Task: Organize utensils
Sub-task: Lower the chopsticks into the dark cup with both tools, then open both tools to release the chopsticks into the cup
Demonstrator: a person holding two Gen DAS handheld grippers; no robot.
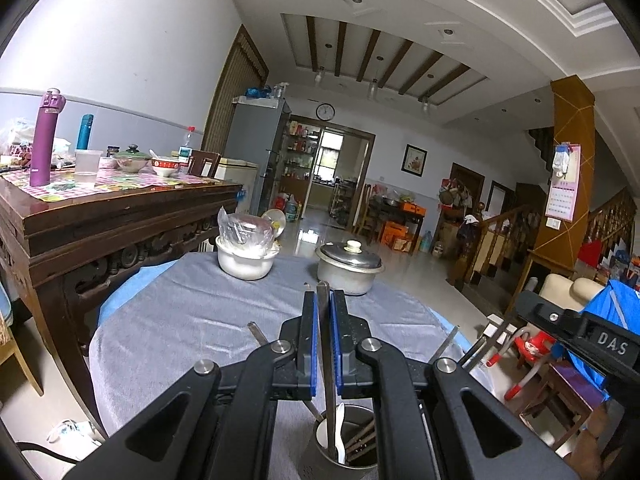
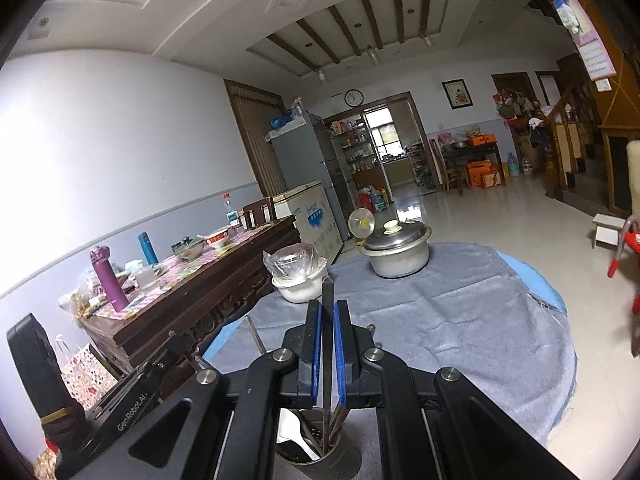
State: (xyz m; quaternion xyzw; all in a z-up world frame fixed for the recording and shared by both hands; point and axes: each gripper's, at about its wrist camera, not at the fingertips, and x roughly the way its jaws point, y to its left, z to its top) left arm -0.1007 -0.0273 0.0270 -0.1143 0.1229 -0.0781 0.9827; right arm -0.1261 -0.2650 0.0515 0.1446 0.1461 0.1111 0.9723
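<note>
Below, metal holder [image 1: 346,446] with white spoon [image 1: 339,432], chopsticks; both jaws clenched on flat utensils [image 1: 325,344].

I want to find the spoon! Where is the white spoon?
The white spoon stands in the metal utensil cup at the bottom of both views, beside dark chopsticks, below the left gripper.

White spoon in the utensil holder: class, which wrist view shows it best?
The right wrist view: the white spoon shows its bowl and handle inside the utensil holder. The left wrist view shows only its narrow edge.
</note>
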